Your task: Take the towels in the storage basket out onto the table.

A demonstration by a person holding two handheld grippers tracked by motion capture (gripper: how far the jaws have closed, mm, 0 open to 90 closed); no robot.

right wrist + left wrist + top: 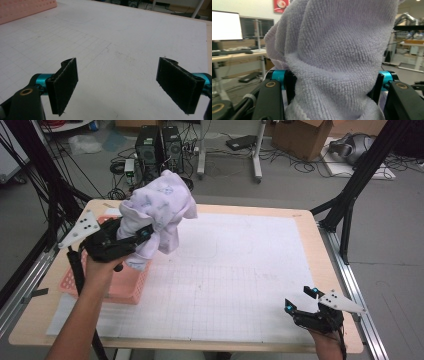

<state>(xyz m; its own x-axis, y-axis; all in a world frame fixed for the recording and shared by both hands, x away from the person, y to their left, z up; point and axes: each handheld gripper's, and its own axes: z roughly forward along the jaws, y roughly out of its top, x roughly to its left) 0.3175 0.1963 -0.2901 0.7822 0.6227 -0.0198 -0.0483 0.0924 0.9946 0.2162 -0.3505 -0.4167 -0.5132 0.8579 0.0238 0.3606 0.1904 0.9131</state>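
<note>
Two grippers are at work over the table (310, 235), and they look very different at this moment. Over at the left edge, the left gripper (142, 236) is clamped on a pale lilac towel (160, 210), which bunches up above the jaws and hangs down past them. From the left gripper view the towel (337, 57) is squeezed between both pads, its fluffy weave packed into the gap. It is held in the air above the pink basket (125, 287), which sits on the near-left part of the table, partly on the white gridded sheet (240, 280); whether its lowest fold touches the basket I cannot tell.

Well apart, near the front right corner, the right gripper (300, 300) sits low over the sheet with its jaws spread wide and nothing between them. In the right gripper view its pads (65, 83) frame bare gridded paper, the basket (22, 8) off in the far corner.
</note>
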